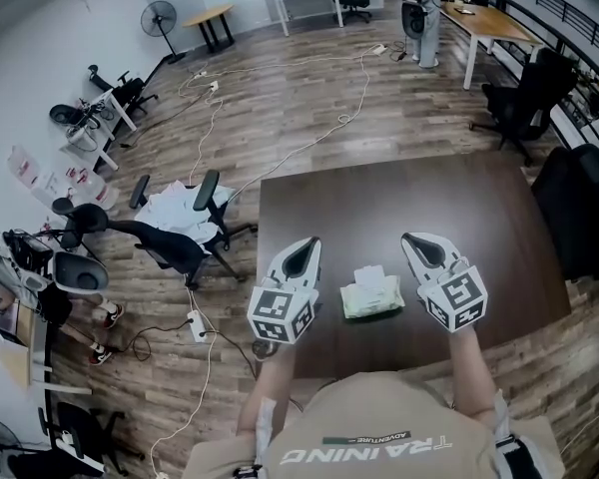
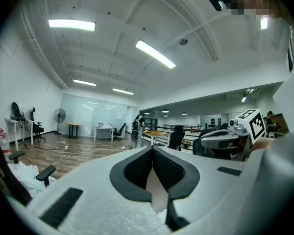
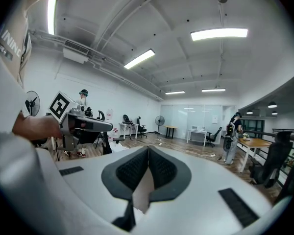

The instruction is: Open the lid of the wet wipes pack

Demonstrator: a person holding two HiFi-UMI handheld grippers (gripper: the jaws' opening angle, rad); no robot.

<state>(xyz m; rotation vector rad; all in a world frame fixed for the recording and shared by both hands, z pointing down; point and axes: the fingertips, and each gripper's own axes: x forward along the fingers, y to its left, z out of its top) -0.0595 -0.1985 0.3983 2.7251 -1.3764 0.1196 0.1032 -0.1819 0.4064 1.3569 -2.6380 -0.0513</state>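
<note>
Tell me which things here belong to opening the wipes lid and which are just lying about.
Job in hand: wipes pack; left hand-held gripper; right hand-held gripper.
Lying about: chair; fan; cables.

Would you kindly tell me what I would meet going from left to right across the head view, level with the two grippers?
Black office chair → left gripper → wet wipes pack → right gripper.

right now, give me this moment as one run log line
left tongs: shut, empty | right tongs: shut, empty | wet wipes pack: on table between them, untouched
</note>
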